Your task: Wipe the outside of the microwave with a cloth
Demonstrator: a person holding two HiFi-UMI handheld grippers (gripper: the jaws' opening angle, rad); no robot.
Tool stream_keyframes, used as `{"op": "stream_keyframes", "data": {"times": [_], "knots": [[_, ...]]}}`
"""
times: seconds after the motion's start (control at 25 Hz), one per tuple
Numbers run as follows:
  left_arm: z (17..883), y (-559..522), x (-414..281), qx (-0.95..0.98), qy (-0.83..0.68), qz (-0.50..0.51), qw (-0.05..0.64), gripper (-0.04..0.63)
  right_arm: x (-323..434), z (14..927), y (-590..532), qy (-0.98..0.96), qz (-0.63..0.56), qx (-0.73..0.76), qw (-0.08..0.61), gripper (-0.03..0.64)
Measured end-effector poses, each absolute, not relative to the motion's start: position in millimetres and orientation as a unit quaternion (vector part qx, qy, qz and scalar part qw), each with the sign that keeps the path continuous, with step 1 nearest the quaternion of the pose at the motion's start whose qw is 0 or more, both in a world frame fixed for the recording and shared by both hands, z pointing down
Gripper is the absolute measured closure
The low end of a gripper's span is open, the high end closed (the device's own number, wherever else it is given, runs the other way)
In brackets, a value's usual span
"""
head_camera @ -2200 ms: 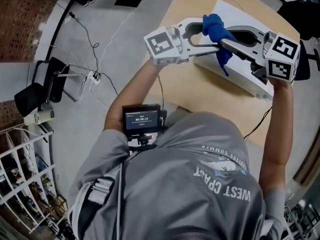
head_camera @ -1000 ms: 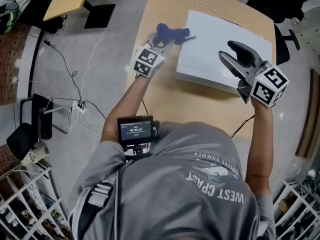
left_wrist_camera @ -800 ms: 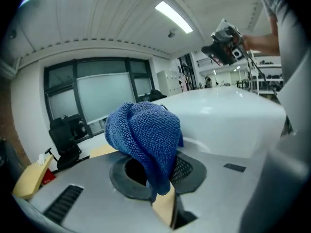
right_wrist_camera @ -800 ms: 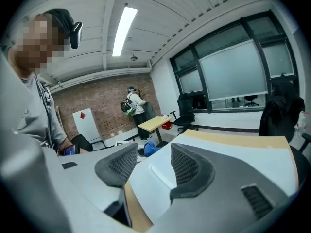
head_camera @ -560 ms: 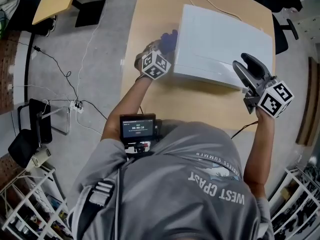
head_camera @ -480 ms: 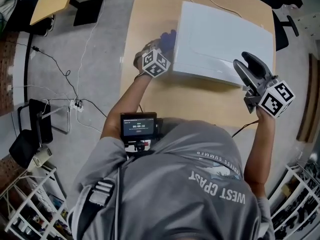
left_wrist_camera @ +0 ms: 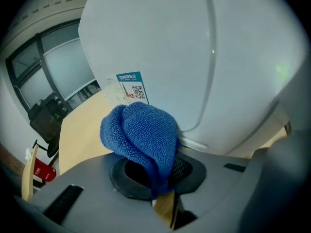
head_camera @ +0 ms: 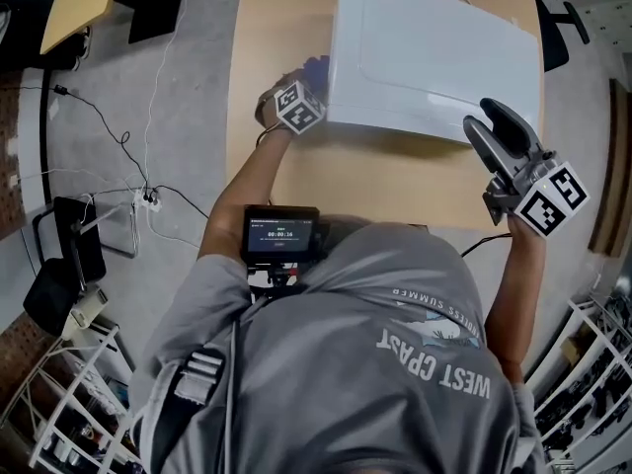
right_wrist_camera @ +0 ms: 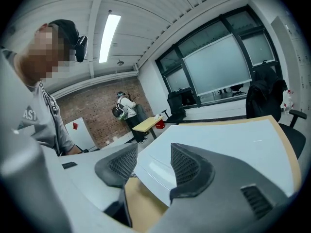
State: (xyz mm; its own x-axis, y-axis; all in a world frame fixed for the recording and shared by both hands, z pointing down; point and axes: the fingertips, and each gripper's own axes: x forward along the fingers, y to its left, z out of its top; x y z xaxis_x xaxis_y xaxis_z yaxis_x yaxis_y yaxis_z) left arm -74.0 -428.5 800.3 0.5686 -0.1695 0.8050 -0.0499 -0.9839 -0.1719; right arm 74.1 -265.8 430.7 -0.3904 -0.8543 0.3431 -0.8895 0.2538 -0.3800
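The soft, limp cloth (left_wrist_camera: 141, 135), best held bunched as the left claw (left_wrist_camera: 156, 173) clenches it, is beside the microwave (head_camera: 434, 57) on the surface (head_camera: 395, 181); the right claw (right_wrist_camera: 150, 166) is released.
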Motion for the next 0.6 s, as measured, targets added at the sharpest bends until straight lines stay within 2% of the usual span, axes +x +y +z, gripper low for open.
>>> {"op": "stream_keyframes", "data": {"times": [0.6], "knots": [[724.1,-460.3,-63.3,-0.902,0.079,-0.416,0.086,0.528,89.7,445.4,-279.6,-0.802,0.267,0.534,0.008,0.399]]}}
